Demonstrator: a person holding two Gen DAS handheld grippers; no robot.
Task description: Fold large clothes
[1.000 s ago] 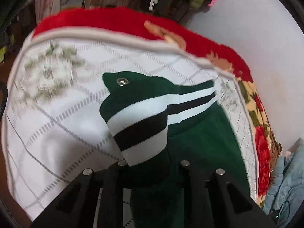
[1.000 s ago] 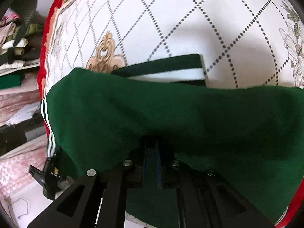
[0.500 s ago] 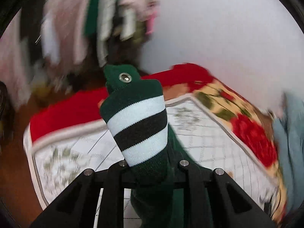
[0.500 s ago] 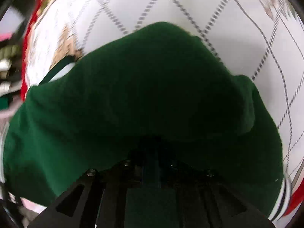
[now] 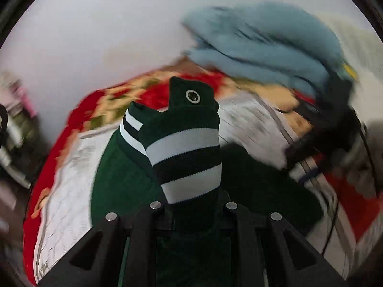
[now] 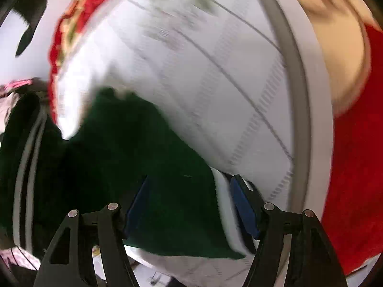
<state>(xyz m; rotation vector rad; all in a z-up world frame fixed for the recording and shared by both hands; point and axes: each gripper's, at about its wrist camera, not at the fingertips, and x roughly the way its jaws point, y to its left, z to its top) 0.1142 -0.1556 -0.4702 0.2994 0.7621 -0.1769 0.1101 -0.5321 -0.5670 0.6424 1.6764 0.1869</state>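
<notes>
The left gripper (image 5: 194,205) pinches the top (image 5: 186,148), a thick dark green knit. Its ribbed cuff with white and black stripes sticks up between the jaws, and a round metal ring (image 5: 193,96) shines near its tip. The rest of the top hangs down onto the white quilt (image 5: 67,191), which has a red flowery edge. A fuzzy blue pile (image 5: 263,47) sits behind, blurred.

The right gripper (image 6: 191,205) has its jaws wide apart. Its blue pads (image 6: 244,208) sit on either side of the top's (image 6: 143,157) striped edge, which lies flat on the quilt (image 6: 191,71).
</notes>
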